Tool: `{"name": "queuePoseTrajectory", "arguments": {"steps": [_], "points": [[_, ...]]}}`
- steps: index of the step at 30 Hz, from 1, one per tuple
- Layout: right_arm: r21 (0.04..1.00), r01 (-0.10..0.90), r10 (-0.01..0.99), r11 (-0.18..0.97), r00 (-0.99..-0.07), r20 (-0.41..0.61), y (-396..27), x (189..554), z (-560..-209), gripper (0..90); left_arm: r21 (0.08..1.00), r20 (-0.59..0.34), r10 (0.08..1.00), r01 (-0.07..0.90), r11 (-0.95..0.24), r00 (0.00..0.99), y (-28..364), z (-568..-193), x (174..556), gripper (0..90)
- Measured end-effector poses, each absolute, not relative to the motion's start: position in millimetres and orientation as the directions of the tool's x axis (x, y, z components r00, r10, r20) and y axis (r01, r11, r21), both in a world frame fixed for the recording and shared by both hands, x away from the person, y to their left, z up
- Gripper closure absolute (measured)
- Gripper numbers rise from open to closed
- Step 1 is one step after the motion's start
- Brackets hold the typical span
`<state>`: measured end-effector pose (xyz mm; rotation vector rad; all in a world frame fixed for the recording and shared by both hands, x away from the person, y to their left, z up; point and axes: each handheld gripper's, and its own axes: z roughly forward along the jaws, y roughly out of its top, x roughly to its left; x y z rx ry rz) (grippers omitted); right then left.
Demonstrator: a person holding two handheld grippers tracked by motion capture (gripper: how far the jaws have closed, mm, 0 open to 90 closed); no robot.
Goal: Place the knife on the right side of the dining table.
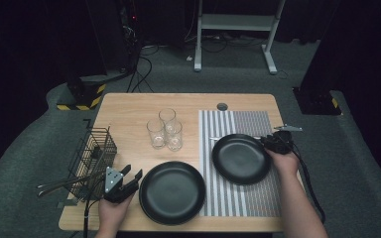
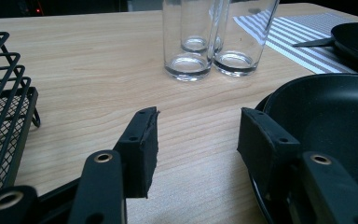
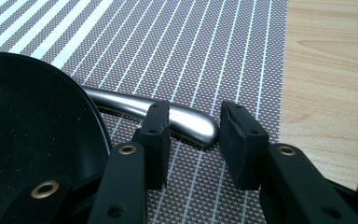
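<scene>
Two black plates lie on the wooden table: the near plate (image 1: 172, 192) (image 2: 331, 116) at the front middle, the far plate (image 1: 241, 158) (image 3: 28, 116) on the striped mat (image 1: 250, 121). A silver utensil handle (image 3: 186, 122) lies on the mat behind the far plate's rim. My right gripper (image 1: 267, 141) (image 3: 193, 133) straddles the rounded end of that handle, open, with a gap still showing beside the right pad. My left gripper (image 1: 131, 176) (image 2: 198, 133) stands open just left of the near plate, its right jaw at the rim, nothing between the pads.
Three empty glasses (image 1: 164, 130) (image 2: 186, 46) stand clustered mid-table. A black wire basket (image 1: 93, 153) (image 2: 4, 107) holding utensils sits at the left edge. The table's right edge runs close beside the right gripper. A white desk frame (image 1: 235, 29) stands on the floor beyond.
</scene>
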<state>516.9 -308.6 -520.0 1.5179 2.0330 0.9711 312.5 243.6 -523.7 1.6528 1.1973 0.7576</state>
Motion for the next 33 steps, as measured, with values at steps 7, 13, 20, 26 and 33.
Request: {"name": "queuePoseTrajectory", "arguments": {"steps": [7, 13, 20, 26, 33], "points": [[0.742, 0.652, 0.946, 0.153, -0.313, 0.080, -308.4, 515.9, -519.9, 60.8, 0.924, -0.038, 0.941, 0.370, -0.095, 0.337, 243.8, -523.7, 312.8, 47.9], [0.758, 0.627, 0.934, 0.183, -0.352, 0.065, -310.2, 520.8, -518.2, 55.0, 0.923, -0.044, 0.941, 0.375, -0.090, 0.334, 244.0, -523.7, 313.4, 47.8], [0.749, 0.620, 0.920, 0.233, -0.390, 0.037, -305.4, 526.4, -517.9, 53.8, 0.921, -0.049, 0.942, 0.379, -0.086, 0.332, 244.4, -523.7, 313.6, 47.9], [0.742, 0.633, 0.920, 0.222, -0.388, 0.056, -306.6, 526.3, -520.1, 54.2, 0.921, -0.050, 0.942, 0.380, -0.085, 0.332, 244.7, -523.8, 313.7, 47.8], [0.740, 0.637, 0.923, 0.214, -0.379, 0.059, -306.1, 525.1, -520.0, 55.0, 0.921, -0.051, 0.942, 0.380, -0.084, 0.333, 244.9, -523.7, 313.6, 47.8]]}}
